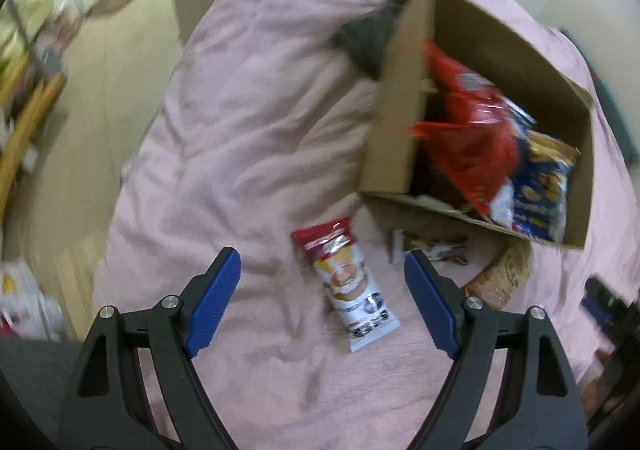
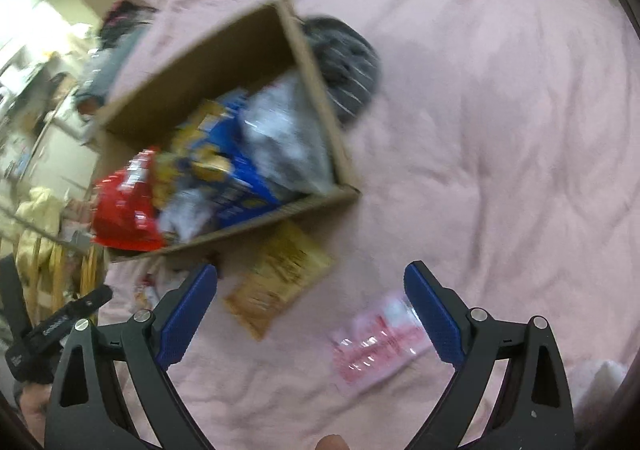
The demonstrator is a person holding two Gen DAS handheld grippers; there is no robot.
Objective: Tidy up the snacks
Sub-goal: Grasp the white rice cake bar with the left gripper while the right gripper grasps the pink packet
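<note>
A cardboard box [image 1: 404, 117] [image 2: 316, 89] lies on a pink blanket [image 1: 248, 129] [image 2: 500, 129], holding red [image 1: 472, 129] [image 2: 124, 209] and blue [image 1: 540, 185] [image 2: 236, 173] snack bags. My left gripper [image 1: 322, 278] is open above a red-and-white snack packet [image 1: 348, 282]. My right gripper [image 2: 310, 290] is open and empty; a tan packet [image 2: 276, 282] [image 1: 500, 278] lies between its fingers and a pink packet [image 2: 376, 342] lies near its right finger. The right gripper shows at the left wrist view's right edge [image 1: 608, 310].
A small flat packet [image 1: 432, 246] lies by the box's near edge. A dark grey cloth item [image 1: 368, 37] [image 2: 344, 65] lies beside the box. Wooden furniture and clutter [image 1: 24, 121] stand on the floor left of the bed.
</note>
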